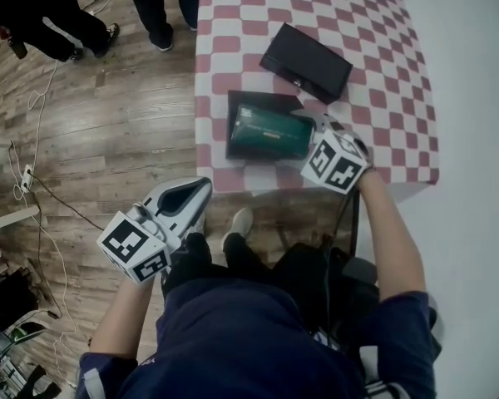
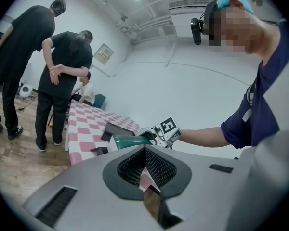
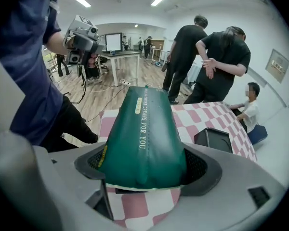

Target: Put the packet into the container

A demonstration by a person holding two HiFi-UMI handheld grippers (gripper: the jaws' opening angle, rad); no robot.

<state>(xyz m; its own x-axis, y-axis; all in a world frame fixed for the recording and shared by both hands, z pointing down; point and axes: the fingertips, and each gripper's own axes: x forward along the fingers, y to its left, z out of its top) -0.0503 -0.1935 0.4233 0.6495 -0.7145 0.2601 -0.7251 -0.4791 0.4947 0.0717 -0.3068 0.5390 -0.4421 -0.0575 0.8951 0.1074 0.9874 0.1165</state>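
Note:
A green packet [image 1: 270, 133] lies across an open black container [image 1: 241, 106] near the front edge of the checkered table [image 1: 382, 98]. My right gripper [image 1: 313, 138] is shut on the packet's right end. In the right gripper view the packet [image 3: 144, 134] fills the space between the jaws of the right gripper [image 3: 144, 174] and points away over the table. My left gripper [image 1: 187, 198] hangs off the table over the wooden floor, to the lower left, shut on nothing. In the left gripper view its jaws [image 2: 145, 162] meet, and the packet [image 2: 130, 140] shows far off on the table.
A second flat black box [image 1: 306, 62] lies further back on the table, also seen as the black box [image 3: 213, 139] in the right gripper view. Two people in black [image 1: 150, 7] stand by the table's far left side. Cables [image 1: 37, 106] run across the wooden floor.

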